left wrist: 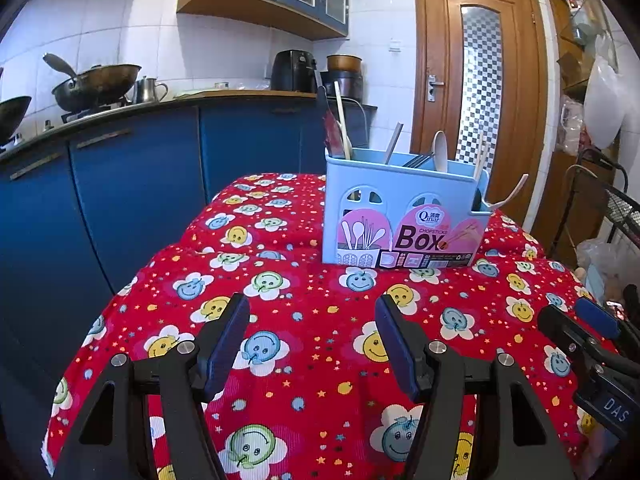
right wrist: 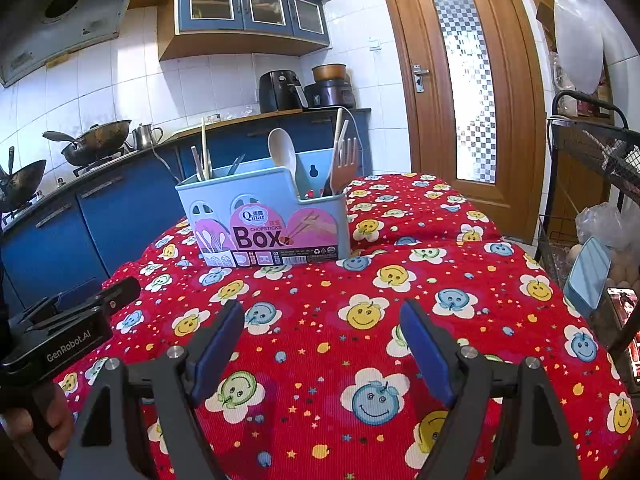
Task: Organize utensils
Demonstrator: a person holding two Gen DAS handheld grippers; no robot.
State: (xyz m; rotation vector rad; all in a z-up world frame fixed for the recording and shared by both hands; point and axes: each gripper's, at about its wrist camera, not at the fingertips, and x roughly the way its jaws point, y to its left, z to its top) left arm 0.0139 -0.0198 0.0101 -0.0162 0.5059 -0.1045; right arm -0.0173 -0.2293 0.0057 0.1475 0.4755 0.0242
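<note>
The left tool [left wrist: 312,344] and right tool [right wrist: 322,344] both gape wide and empty at lower centre, over the red-clothed bench [right wrist: 460,280]. The blue chopsticks box [left wrist: 404,208], holding utensils, stands at frame centre, well apart from both

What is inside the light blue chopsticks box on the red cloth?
In the chopsticks box stand a white spoon, a brown fork, pale chopsticks and dark utensils. Their lower ends and the box floor are hidden by its walls.
</note>
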